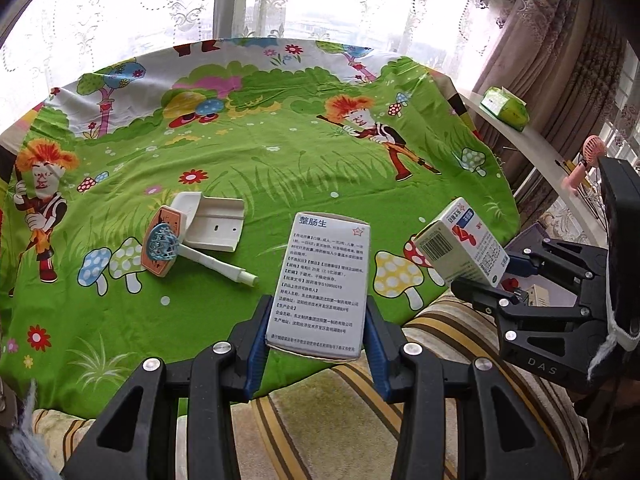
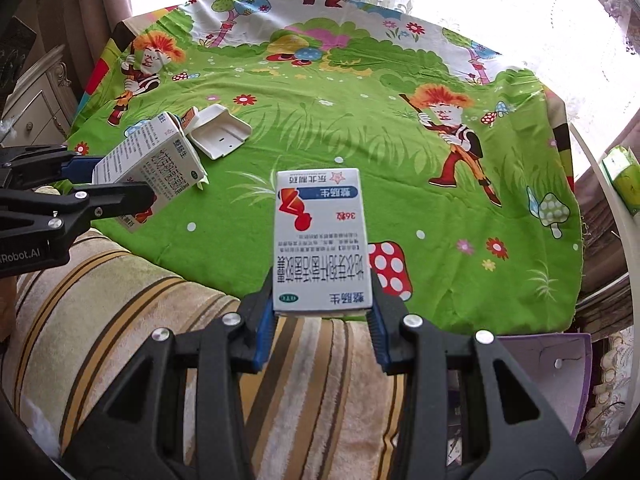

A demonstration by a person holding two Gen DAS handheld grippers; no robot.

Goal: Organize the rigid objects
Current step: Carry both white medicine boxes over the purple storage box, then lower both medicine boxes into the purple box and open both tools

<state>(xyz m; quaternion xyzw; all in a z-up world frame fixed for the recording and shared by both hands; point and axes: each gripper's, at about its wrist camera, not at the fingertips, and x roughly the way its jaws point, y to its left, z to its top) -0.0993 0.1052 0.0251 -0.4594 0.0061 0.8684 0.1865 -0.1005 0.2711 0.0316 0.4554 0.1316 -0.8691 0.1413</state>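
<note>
left box (image 1: pixel 320 286): a white medicine box, being gripped at its near end by the left gripper (image 1: pixel 316 340); long axis is running forward along the fingers, printed back face up.
right box (image 2: pixel 322 240): a matching box, red figure face up, being clamped at its near end by the right gripper (image 2: pixel 322 320); long axis again in line with the fingers.
tongs state: both pairs are being kept clenched on a box, pads pressing the narrow sides.
where from cloth edge: both boxes are being held in the air at the near edge of the green cartoon cloth (image 1: pixel 280 152), over the striped cushion (image 2: pixel 160 320).
box to box: the right box is sitting just beside the left one, on its right, tilted.
clutter: a white bracket (image 1: pixel 216 224), an orange card with a blue mesh disc (image 1: pixel 162 242) and a white stick (image 1: pixel 218 265) are lying on the cloth, left and beyond the left box.
nearer hand: the left gripper is judged nearer the clutter; the right half of the cloth is being left bare.
next move: likely both boxes being set down side by side, long axes kept parallel.
</note>
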